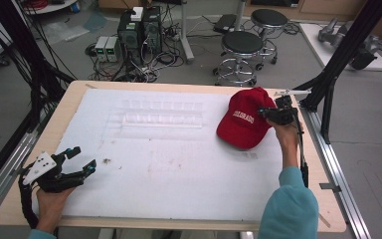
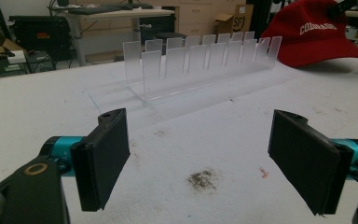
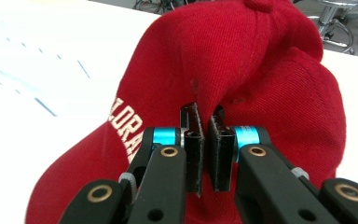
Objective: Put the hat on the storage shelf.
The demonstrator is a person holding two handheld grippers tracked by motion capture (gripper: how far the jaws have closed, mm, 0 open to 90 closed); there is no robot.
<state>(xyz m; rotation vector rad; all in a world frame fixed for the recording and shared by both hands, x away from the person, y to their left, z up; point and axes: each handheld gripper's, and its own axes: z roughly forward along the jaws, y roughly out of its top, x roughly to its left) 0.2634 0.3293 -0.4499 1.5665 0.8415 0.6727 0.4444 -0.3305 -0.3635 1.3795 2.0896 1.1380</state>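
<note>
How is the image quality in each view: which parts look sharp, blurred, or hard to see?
High view: even light, rather soft; the clear acrylic rack nearly vanishes against the white table. Left gripper view: the rack and open left tool look sharp; the background is dimmer. Right gripper view: the red cap pinched by the right tool is clear; the table is overexposed.

Grey floor [image 1: 40, 89] stretches behind the worktop [image 1: 74, 94]. Two black round stools [image 1: 242, 44] stand on it, beside computer towers [image 1: 140, 29] in a tangle of cables [image 1: 149, 67]. Black frame struts [image 1: 348, 45] rise at the right, and a white platform [image 1: 328, 50] lies beyond.
</note>
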